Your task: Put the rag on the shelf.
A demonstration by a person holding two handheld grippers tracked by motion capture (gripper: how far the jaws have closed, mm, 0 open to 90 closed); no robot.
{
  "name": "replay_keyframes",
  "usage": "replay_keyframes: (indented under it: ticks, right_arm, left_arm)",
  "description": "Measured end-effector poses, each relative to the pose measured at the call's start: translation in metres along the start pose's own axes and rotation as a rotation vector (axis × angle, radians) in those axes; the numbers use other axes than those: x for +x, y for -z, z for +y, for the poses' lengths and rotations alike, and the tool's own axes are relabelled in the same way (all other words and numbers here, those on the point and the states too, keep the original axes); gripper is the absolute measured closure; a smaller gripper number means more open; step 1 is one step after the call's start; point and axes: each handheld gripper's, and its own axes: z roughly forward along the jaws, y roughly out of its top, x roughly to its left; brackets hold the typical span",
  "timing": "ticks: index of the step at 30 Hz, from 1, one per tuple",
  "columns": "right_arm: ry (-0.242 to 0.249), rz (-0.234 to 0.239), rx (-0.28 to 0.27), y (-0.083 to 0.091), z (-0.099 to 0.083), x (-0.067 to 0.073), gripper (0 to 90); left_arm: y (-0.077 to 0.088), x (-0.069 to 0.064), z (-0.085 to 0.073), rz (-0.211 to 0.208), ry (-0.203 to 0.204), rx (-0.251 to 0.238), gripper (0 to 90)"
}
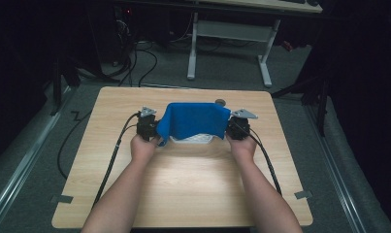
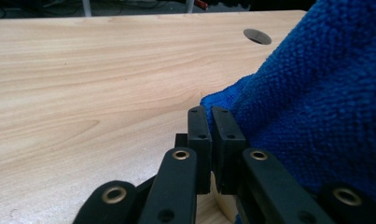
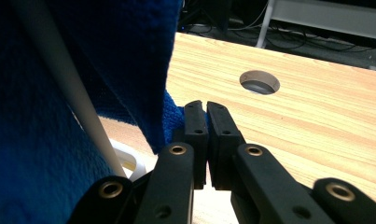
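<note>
Blue cloth (image 1: 195, 121) held up, stretched between left gripper (image 1: 148, 127) and right gripper (image 1: 237, 127), each with fingers pinching a corner. Drapes over white object (image 1: 192, 139) (identity unclear) at mid table (image 1: 183, 184). Likely step: spreading or covering; next move needs both hands level.

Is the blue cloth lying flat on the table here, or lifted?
Lifted. The blue cloth hangs spread between the left gripper and right gripper, each shut on an edge, draped over a white object.

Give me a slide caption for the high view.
Two handheld grippers, left gripper and right gripper, hold a blue cloth stretched over a white object on a wooden table.
</note>
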Motion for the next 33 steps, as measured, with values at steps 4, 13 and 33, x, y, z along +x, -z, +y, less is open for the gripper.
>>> replay_keyframes:
  ticks: [4,13,33]
  right_arm:
    - [-0.008,0.000,0.004,0.000,-0.006,-0.001,88.1]
    - [-0.015,-0.001,0.010,-0.001,-0.008,-0.001,87.8]
    - [-0.015,-0.016,-0.022,0.011,0.014,-0.012,65.6]
  left_arm:
    - [-0.002,0.000,-0.002,-0.006,0.004,0.011,87.1]
    - [-0.003,-0.001,-0.004,-0.014,0.006,0.018,85.0]
    - [0.026,0.010,0.013,0.075,0.002,-0.036,65.7]
